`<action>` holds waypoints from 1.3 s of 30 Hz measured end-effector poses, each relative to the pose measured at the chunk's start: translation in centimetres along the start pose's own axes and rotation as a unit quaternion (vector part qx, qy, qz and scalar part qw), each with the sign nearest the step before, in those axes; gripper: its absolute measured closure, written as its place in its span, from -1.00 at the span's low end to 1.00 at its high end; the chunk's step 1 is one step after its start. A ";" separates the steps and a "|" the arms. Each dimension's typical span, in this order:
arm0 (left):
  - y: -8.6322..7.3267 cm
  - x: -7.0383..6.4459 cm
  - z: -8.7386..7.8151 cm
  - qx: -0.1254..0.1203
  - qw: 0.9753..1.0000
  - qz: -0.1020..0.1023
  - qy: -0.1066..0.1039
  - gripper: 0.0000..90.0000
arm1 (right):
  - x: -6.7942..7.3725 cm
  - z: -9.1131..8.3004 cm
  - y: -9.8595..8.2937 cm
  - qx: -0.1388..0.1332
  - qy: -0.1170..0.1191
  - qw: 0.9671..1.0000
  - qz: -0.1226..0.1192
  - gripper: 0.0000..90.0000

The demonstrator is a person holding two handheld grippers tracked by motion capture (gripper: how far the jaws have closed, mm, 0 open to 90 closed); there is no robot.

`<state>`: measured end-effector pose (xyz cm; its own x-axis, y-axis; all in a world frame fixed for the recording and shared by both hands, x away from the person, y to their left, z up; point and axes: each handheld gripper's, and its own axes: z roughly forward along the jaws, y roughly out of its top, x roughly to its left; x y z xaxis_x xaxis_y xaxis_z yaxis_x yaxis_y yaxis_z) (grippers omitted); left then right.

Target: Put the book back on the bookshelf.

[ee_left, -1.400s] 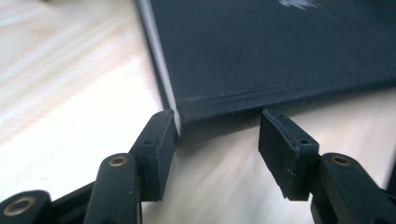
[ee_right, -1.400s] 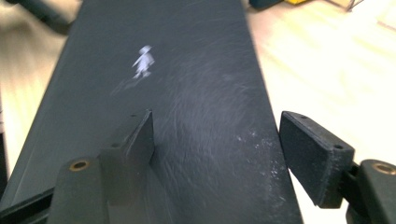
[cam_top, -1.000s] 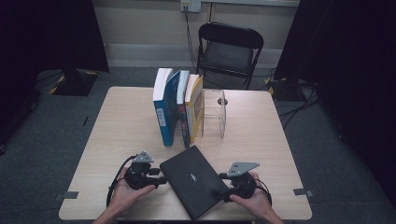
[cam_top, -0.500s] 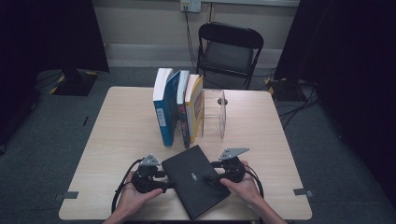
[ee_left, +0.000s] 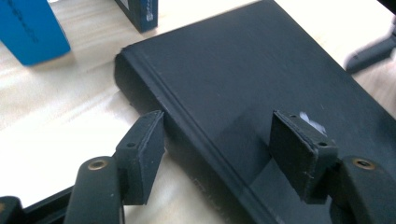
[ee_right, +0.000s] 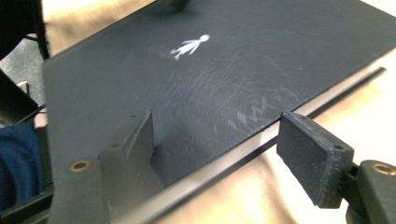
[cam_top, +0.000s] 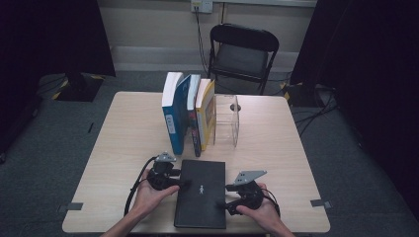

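A black book (cam_top: 200, 192) lies flat at the worktop's (cam_top: 123, 143) near edge. Left gripper (cam_top: 179, 182) and right gripper (cam_top: 225, 202) fingers are spread open astride its side edges. Near corners are cut off.

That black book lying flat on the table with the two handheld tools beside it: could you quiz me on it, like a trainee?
1. True or false: the black book lies flat on the table.
2. Which edge does the left gripper straddle? A spine, B page edge.
3. Fill in: the upright books lean against a clear ____.

Key:
1. True.
2. A; the right gripper straddles the page edge, jaws open.
3. Stand.
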<state>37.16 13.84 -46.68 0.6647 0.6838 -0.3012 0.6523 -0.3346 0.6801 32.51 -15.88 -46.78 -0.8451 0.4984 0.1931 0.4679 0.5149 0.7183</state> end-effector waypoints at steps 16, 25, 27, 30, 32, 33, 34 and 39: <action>-1.2 -0.6 -1.5 0.013 1.000 0.014 -0.019 -0.10 | -2.5 2.7 1.9 0.008 0.001 0.998 0.067 -0.77; -2.1 0.7 -2.6 0.002 1.000 0.005 -0.017 0.02 | -3.6 4.4 3.5 -0.005 0.008 0.998 0.057 -0.68; -2.2 1.0 -2.4 -0.003 1.000 -0.007 -0.019 -0.07 | -3.4 4.3 3.6 -0.008 -0.001 0.999 0.052 -0.67; -2.1 1.1 -2.3 -0.006 1.000 -0.009 -0.020 -0.10 | -3.1 4.0 3.2 -0.016 -0.005 0.999 0.051 -0.59; -2.1 1.1 -2.1 -0.009 1.000 -0.014 -0.019 -0.12 | -3.0 3.7 2.9 -0.021 -0.007 0.998 0.051 -0.59; -2.1 1.2 -2.1 -0.009 1.000 -0.012 -0.018 -0.14 | -3.0 3.6 2.8 -0.021 -0.005 0.998 0.054 -0.59; -2.1 1.3 -2.0 -0.007 1.000 -0.015 -0.020 -0.18 | -3.0 3.6 2.6 -0.023 -0.004 0.998 0.058 -0.59; -2.0 1.5 -2.1 0.001 0.999 -0.023 -0.030 -0.13 | -3.3 3.7 2.3 -0.026 0.008 0.996 0.086 -0.59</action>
<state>36.11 16.90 -47.04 0.6544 0.6586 -0.3714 0.6831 -0.3044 0.6639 37.34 -13.84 -48.26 -0.7579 0.5643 0.3272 0.5926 0.3858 0.7072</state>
